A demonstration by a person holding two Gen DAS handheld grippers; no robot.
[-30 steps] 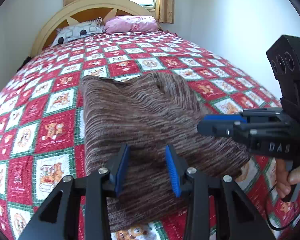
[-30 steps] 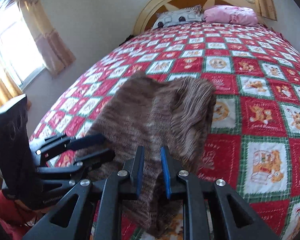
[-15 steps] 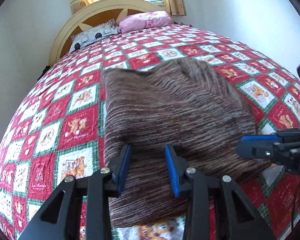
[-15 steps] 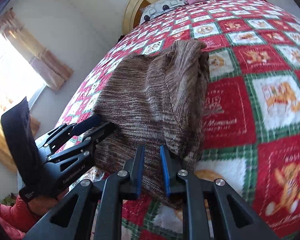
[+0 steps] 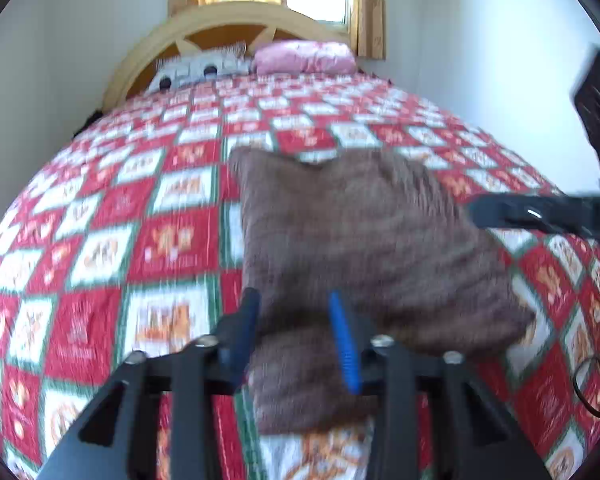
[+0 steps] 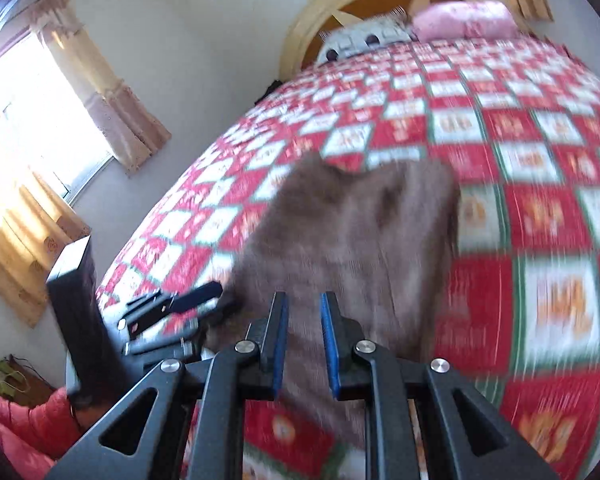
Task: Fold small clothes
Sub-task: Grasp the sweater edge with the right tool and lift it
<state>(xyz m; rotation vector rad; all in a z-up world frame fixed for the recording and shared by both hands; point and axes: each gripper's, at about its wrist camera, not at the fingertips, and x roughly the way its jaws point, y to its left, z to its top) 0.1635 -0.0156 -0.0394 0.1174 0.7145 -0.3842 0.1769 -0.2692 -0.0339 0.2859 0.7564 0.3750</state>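
Observation:
A folded brown knit garment (image 5: 364, 248) lies on the red, white and green patchwork quilt (image 5: 100, 240). It also shows in the right wrist view (image 6: 356, 248). My left gripper (image 5: 296, 332) is open, its blue pads on either side of the garment's near left edge, just above it. My right gripper (image 6: 304, 340) is open with a narrow gap, over the garment's near edge, holding nothing. The right gripper shows in the left wrist view (image 5: 540, 212) at the garment's right side. The left gripper shows in the right wrist view (image 6: 172, 312). Both views are motion-blurred.
A pink pillow (image 5: 304, 58) and a grey spotted pillow (image 5: 200, 68) lie against the arched wooden headboard (image 5: 220, 24). Curtained windows are behind the bed and on the left wall (image 6: 40, 128). Red fabric (image 6: 16, 420) lies beside the bed's near left corner.
Both grippers have pulled back and tilted up from the garment. The garment lies folded as before. The views have become blurred with motion.

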